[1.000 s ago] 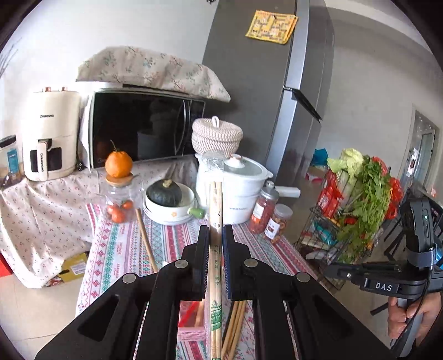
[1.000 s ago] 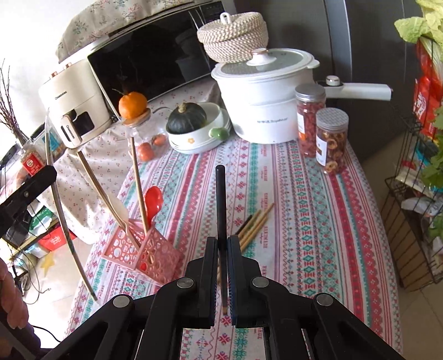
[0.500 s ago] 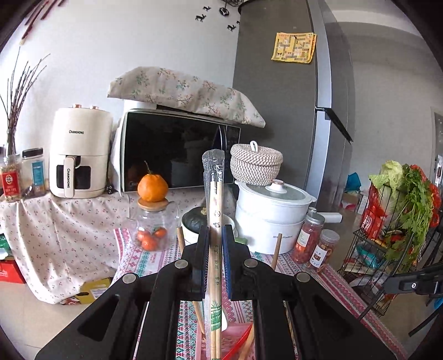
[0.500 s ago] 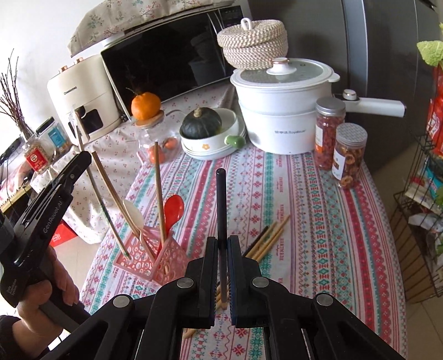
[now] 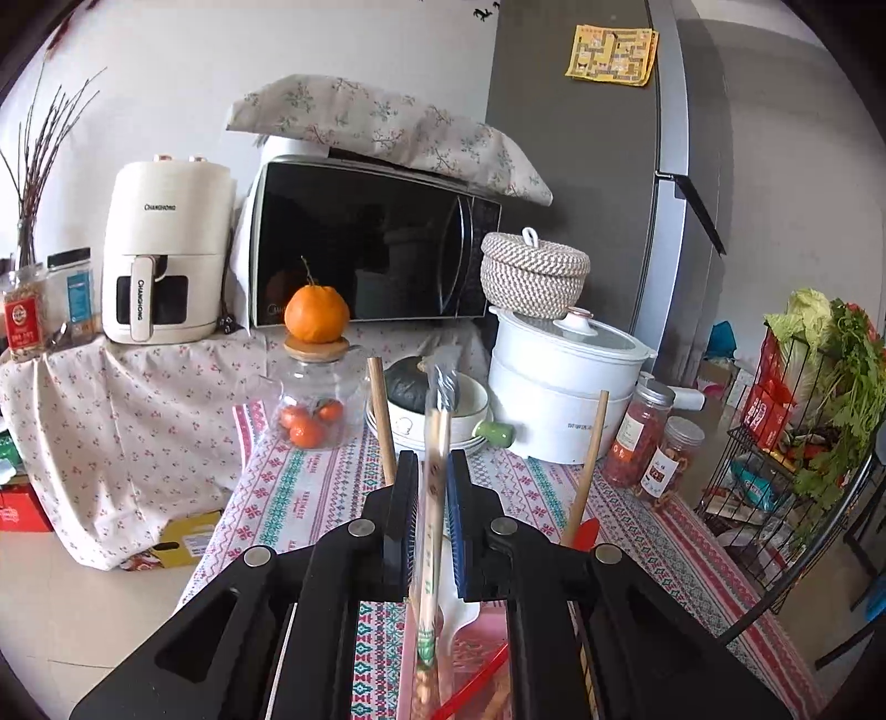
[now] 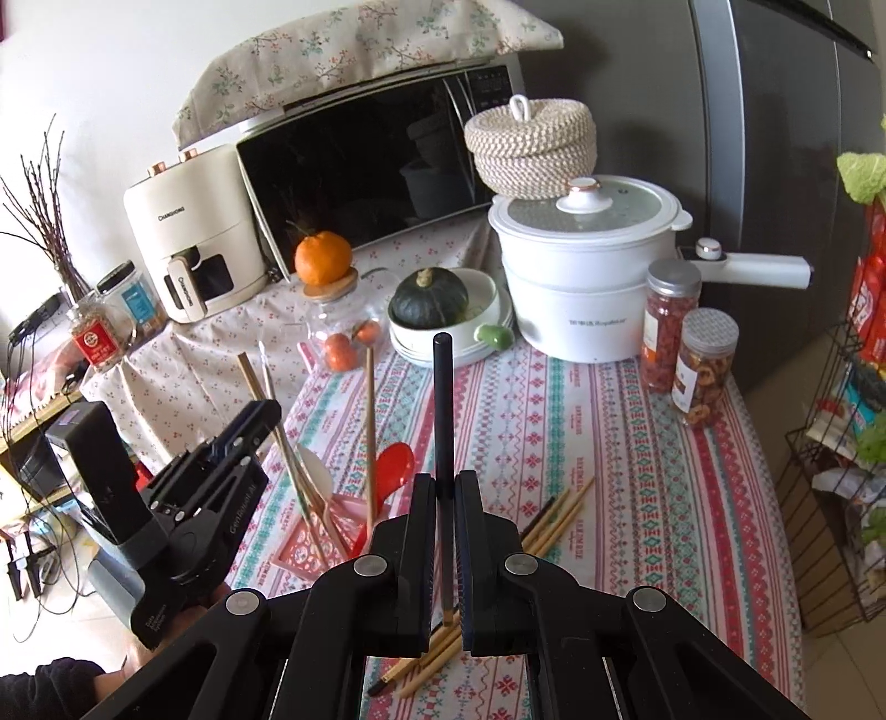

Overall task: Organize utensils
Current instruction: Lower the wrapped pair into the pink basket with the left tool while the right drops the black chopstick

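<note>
upright chopsticks [image 6: 370, 437] crowd holder [image 6: 310, 548], tablecloth [image 6: 637, 476] right open

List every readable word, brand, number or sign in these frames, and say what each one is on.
"CHANGHONG": air fryer, on its top front and again on its handle.
"HANDMADE": tablecloth, repeated along its stripes.
"GenRobot.AI": side of the left tongs, barely legible.
Too small or blurred: print on the white pot, labels on the snack jars, the red-label jar, the yellow note on the fridge and the chopstick wrapper.
</note>
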